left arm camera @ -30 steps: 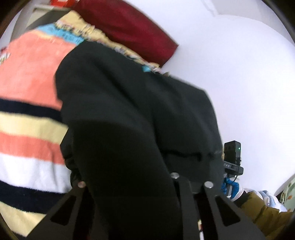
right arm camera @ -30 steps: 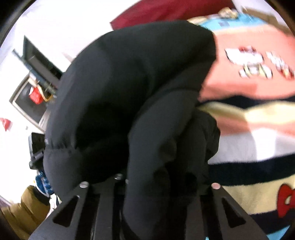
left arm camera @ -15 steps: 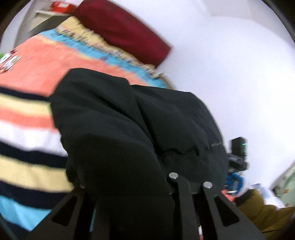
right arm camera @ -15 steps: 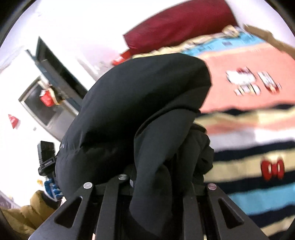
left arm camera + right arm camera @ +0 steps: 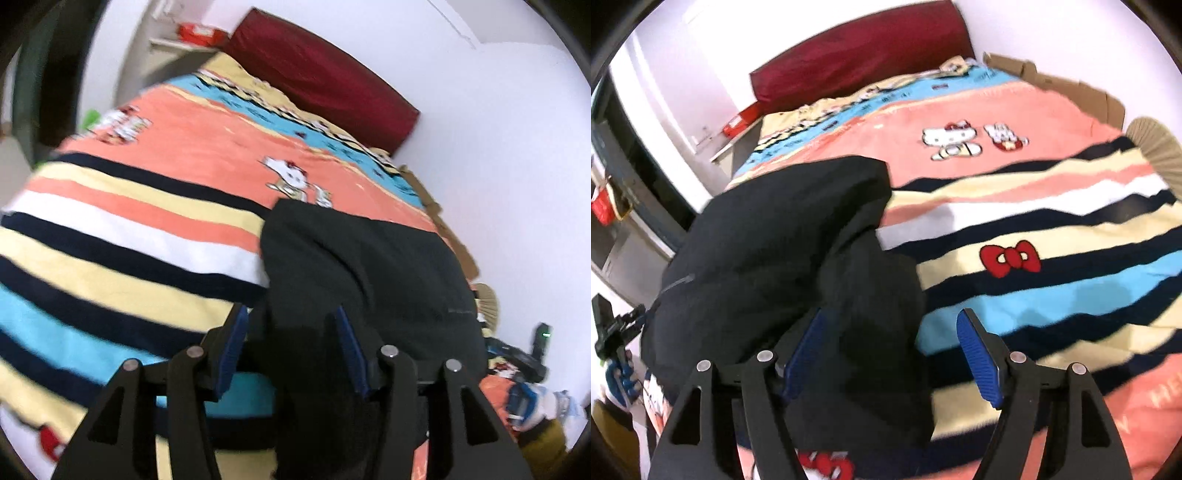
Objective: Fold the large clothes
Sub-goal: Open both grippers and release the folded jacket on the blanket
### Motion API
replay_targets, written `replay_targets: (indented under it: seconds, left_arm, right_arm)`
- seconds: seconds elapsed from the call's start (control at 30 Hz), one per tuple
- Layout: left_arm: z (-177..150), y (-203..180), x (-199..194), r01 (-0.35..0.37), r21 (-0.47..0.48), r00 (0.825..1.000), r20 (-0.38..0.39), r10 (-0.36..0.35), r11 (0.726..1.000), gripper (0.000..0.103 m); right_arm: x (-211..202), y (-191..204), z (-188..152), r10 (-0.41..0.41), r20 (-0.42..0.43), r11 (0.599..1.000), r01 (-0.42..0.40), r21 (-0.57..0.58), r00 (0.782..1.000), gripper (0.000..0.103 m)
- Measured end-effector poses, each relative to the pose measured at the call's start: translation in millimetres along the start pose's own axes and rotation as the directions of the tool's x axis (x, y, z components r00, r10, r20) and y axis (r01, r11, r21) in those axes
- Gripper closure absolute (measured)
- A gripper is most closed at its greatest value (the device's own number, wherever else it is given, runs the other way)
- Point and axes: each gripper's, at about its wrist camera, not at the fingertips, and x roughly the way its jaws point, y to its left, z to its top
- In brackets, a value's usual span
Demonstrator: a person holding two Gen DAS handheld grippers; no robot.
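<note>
My left tool (image 5: 290, 345) and right tool (image 5: 892, 350) are opening off the black garment (image 5: 783, 236), bundled roughly on the bed (image 5: 1052, 206); neat folding remains.

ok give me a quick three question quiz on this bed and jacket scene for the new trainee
1. True or false: the right gripper is clamped shut on the black garment.
2. Multiple choice: the garment lies on A) a bare mattress, B) a striped cartoon-print blanket, C) a wooden table.
3. Fill in: the headboard behind the blanket is dark ____.

Key
1. False. Its jaws are opening, the blue pads stand apart, and cloth lies loose between them. The left gripper is opening too, with the garment between its pads.
2. B.
3. Red.
</note>
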Motion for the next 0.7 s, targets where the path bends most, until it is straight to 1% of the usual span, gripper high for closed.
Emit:
replay_targets:
  seconds: [0.03, 0.1, 0.17, 0.2, 0.23, 0.3, 0.33, 0.37, 0.4, 0.43, 0.47, 0.53, 0.57, 0.63, 0.7]
  left_arm:
    - [1, -5, -9, -0.031, 0.017, 0.999, 0.008, 0.031, 0.999, 0.055]
    - [-12, -24, -32, -0.113, 0.057, 0.994, 0.021, 0.112, 0.992, 0.055]
    - [-31, -40, -57, -0.172, 0.08, 0.985, 0.037, 0.17, 0.982, 0.055]
    - [-40, -49, -67, -0.208, 0.091, 0.978, 0.044, 0.204, 0.974, 0.055]
    - [-48, -56, -80, -0.226, 0.104, 0.974, 0.053, 0.221, 0.969, 0.055]
    - [-73, -78, -100, -0.279, 0.137, 0.959, 0.091, 0.268, 0.95, 0.054]
    - [-89, -91, -112, -0.3, 0.156, 0.952, 0.109, 0.286, 0.941, 0.05]
    - [-104, -101, -123, -0.311, 0.169, 0.948, 0.122, 0.293, 0.935, 0.046]
    - [-116, -113, -130, -0.327, 0.184, 0.942, 0.137, 0.305, 0.927, 0.038]
    - [-128, -124, -137, -0.344, 0.198, 0.935, 0.157, 0.317, 0.918, 0.036]
    - [-136, -136, -141, -0.355, 0.21, 0.93, 0.175, 0.322, 0.911, 0.035]
    - [-157, -156, -151, -0.349, 0.223, 0.931, 0.192, 0.311, 0.91, 0.034]
    - [-166, -165, -157, -0.354, 0.228, 0.928, 0.206, 0.311, 0.907, 0.034]
    - [-184, -186, -168, -0.38, 0.25, 0.914, 0.248, 0.321, 0.89, 0.034]
    - [-199, -202, -175, -0.379, 0.265, 0.913, 0.262, 0.312, 0.887, 0.034]
  right_arm:
    - [-8, 4, -2, -0.002, 0.009, 1.0, 0.002, -0.016, 1.0, 0.03]
    - [-30, 26, -14, 0.001, 0.035, 0.998, 0.001, -0.06, 0.999, 0.027]
    - [-52, 47, -31, 0.004, 0.053, 0.995, 0.002, -0.1, 0.999, 0.022]
    - [-59, 54, -35, 0.002, 0.061, 0.994, 0.005, -0.112, 0.998, 0.021]
    - [-70, 64, -44, 0.004, 0.068, 0.992, 0.004, -0.128, 0.998, 0.019]
    - [-87, 83, -61, 0.024, 0.072, 0.988, -0.012, -0.153, 0.997, 0.015]
    - [-94, 89, -70, 0.033, 0.076, 0.987, -0.021, -0.162, 0.997, 0.014]
    - [-103, 96, -79, 0.044, 0.08, 0.985, -0.029, -0.172, 0.996, 0.012]
    - [-109, 101, -86, 0.048, 0.082, 0.983, -0.033, -0.179, 0.995, 0.01]
    - [-115, 106, -95, 0.049, 0.087, 0.982, -0.032, -0.188, 0.995, 0.008]
    - [-121, 110, -103, 0.047, 0.092, 0.98, -0.028, -0.195, 0.995, 0.007]
    - [-130, 118, -116, 0.041, 0.098, 0.977, -0.019, -0.214, 0.994, 0.005]
    - [-135, 121, -123, 0.04, 0.101, 0.974, -0.016, -0.226, 0.994, 0.005]
    - [-143, 124, -134, 0.045, 0.107, 0.972, -0.018, -0.236, 0.993, 0.003]
    - [-154, 128, -145, 0.054, 0.118, 0.97, -0.024, -0.24, 0.992, 0.002]
